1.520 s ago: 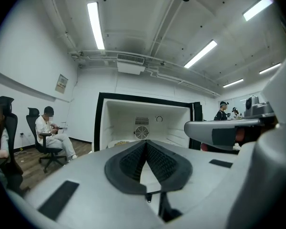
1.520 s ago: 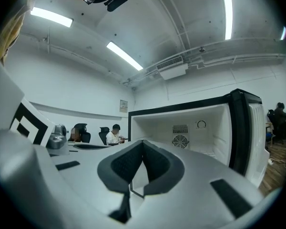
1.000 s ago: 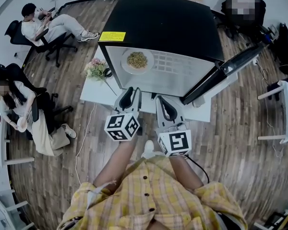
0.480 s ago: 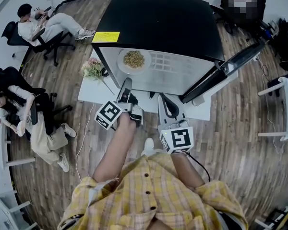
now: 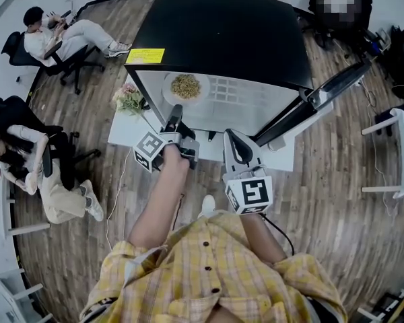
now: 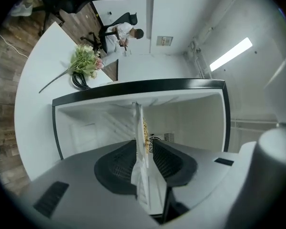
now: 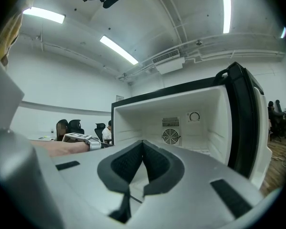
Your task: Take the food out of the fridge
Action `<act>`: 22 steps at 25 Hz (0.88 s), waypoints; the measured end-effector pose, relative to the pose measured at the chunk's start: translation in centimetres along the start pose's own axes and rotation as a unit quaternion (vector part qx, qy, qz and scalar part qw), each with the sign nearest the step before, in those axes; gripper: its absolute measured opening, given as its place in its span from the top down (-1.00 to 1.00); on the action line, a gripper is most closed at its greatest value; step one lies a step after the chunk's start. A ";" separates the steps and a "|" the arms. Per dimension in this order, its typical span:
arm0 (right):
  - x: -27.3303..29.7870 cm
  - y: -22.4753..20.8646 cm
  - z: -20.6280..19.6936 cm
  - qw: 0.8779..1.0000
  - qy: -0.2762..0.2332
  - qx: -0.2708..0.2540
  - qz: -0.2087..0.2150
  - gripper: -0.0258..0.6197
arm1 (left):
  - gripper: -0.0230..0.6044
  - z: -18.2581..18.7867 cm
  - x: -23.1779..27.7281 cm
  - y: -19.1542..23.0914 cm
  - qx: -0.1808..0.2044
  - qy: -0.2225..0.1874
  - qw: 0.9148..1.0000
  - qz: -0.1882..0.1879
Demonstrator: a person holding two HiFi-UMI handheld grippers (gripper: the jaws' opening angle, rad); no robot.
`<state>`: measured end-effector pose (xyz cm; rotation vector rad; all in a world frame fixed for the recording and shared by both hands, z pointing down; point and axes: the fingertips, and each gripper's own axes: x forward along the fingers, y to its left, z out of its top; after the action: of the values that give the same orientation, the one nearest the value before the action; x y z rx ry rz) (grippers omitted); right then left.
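Note:
A white plate of yellowish food (image 5: 186,85) lies on the left of the shelf inside the open black fridge (image 5: 222,32). My left gripper (image 5: 177,111) is rolled on its side at the plate's near rim. In the left gripper view the plate (image 6: 144,128) stands edge-on between the dark pads (image 6: 119,163), and the left gripper (image 6: 144,144) is shut on it. My right gripper (image 5: 230,134) hangs in front of the fridge's middle, shut and holding nothing. In the right gripper view the right gripper (image 7: 143,143) faces the bare white fridge interior (image 7: 181,123).
The fridge door (image 5: 323,96) swings out to the right. The fridge stands on a white table (image 5: 131,130) with a bunch of flowers (image 5: 128,98) at its left. People sit on office chairs (image 5: 54,36) at the far left. A white stand (image 5: 397,147) is at the right.
My left gripper has rolled onto its side and moved forward into the fridge until the plate's rim sits between its jaws. The right gripper has barely moved.

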<state>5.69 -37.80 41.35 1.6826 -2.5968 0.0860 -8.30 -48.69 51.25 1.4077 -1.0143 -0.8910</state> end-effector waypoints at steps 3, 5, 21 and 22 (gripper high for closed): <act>0.1 -0.2 0.2 1.000 -0.002 0.001 0.000 0.90 | 0.61 0.2 0.8 0.3 -0.021 -0.008 1.000 0.001; 0.2 -0.3 0.3 1.000 -0.004 0.000 0.000 0.90 | 0.61 0.5 1.3 0.5 -0.030 -0.014 0.999 0.004; -0.2 -1.1 0.1 1.000 -0.004 0.008 -0.004 0.90 | 0.87 0.6 1.4 0.8 -0.030 -0.014 0.998 0.047; -0.3 -1.0 0.1 1.000 -0.004 0.009 -0.004 0.90 | 0.87 0.5 1.2 0.6 -0.035 -0.014 0.998 0.046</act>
<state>6.76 -37.98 41.30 1.7020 -2.6034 0.1012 -8.38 -49.93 51.84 1.2838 -1.0505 -0.8723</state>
